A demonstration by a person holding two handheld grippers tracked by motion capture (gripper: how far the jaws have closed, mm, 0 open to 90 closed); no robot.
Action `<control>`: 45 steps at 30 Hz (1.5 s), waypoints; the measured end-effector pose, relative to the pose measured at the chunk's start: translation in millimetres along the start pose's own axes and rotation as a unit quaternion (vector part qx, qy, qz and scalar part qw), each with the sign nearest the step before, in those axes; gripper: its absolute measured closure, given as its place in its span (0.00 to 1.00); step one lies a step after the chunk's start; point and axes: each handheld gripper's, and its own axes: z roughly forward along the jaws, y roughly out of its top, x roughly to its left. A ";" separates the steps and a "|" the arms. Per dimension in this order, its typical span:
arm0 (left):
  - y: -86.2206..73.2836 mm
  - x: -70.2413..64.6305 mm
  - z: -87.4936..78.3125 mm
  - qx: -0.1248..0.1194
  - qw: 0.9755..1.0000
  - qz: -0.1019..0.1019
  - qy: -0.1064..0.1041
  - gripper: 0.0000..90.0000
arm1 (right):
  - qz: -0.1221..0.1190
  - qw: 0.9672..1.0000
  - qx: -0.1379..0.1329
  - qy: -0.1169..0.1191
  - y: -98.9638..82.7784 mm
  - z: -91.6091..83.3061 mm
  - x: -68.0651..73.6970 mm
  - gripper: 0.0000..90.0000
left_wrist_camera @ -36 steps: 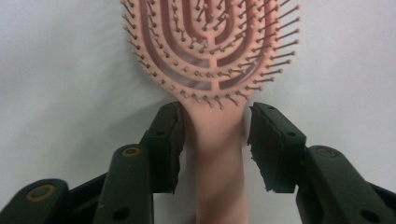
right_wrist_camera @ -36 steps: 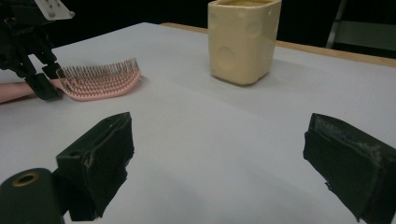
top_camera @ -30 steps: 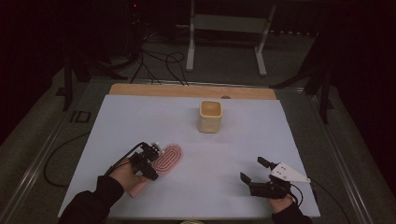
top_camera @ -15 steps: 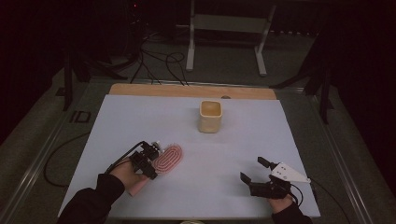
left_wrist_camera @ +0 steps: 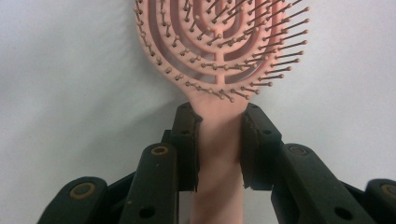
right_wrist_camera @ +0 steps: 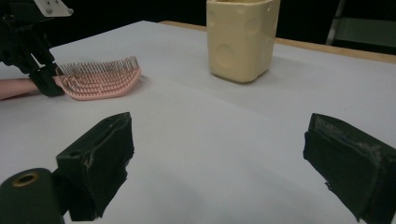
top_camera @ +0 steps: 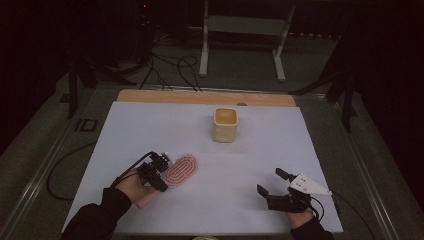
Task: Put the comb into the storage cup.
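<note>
A pink hairbrush point(top_camera: 182, 170) lies bristles up on the white table cover, at the front left. My left gripper point(top_camera: 164, 174) sits at its handle end. In the left gripper view the jaws have just been closing, and both pads now press on the brush's neck point(left_wrist_camera: 218, 140), just below the oval head point(left_wrist_camera: 219, 42). The right gripper view shows the brush point(right_wrist_camera: 100, 79) with the left gripper point(right_wrist_camera: 49, 81) on it. My right gripper point(top_camera: 269, 181) rests at the front right, open, with only bare table between its jaws point(right_wrist_camera: 219, 158).
A pale yellow square cup point(top_camera: 225, 125) stands upright toward the back middle, and the right gripper view shows the cup point(right_wrist_camera: 243, 37) ahead. The white cover point(top_camera: 150, 125) ends at a wooden strip point(top_camera: 200, 97) at the far edge. Cables and a metal stand lie beyond.
</note>
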 end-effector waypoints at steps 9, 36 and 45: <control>-1.0 -2.3 -4.5 -0.034 0.999 0.005 -0.006 0.79 | 0.001 1.000 -0.002 0.001 -0.2 0.4 -0.8 0.09; 5.8 -17.4 -25.7 -0.182 0.983 0.027 -0.008 0.79 | -0.001 1.000 -0.001 0.001 -0.1 1.1 0.0 0.09; 11.3 -21.8 -27.0 -0.217 0.975 0.039 -0.016 0.80 | 0.001 1.000 0.001 0.002 -0.8 1.7 -0.4 0.09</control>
